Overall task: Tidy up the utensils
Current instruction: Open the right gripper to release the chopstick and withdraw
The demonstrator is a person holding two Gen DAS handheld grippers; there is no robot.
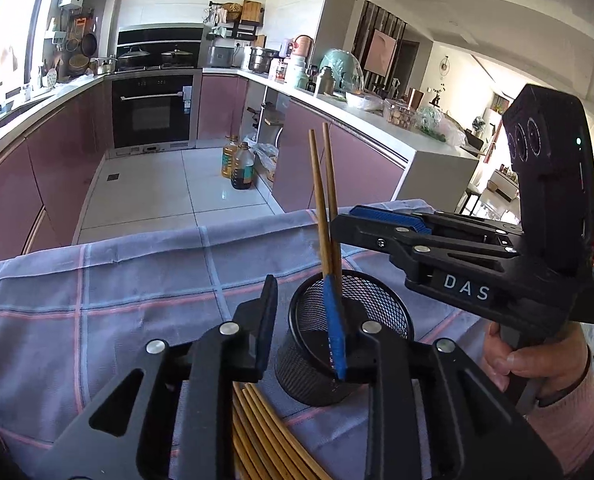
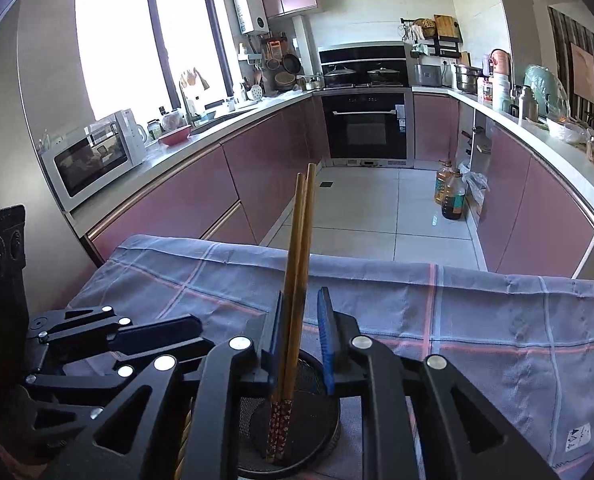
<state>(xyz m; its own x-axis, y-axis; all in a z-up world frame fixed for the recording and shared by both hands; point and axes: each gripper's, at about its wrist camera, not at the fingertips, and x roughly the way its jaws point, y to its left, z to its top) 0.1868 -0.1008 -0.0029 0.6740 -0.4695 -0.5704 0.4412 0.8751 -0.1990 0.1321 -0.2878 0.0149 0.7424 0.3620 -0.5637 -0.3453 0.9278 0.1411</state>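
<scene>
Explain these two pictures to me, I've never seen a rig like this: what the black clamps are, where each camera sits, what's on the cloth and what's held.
No robot: a person holds two hand-held clamps, each with a camera looking along its fingers. One picture comes from the left gripper, the other from the right gripper. On the checked cloth stands a black mesh cup, with loose chopsticks beside it. Two chopsticks stand in the cup between the right gripper's open jaws, seemingly just released. The left gripper, also open, holds nothing.

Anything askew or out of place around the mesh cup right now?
Nothing damaged or spilled. Two chopsticks stand leaning in the mesh cup, between the right gripper's parted pads. More chopsticks lie loose on the cloth beside it.
</scene>
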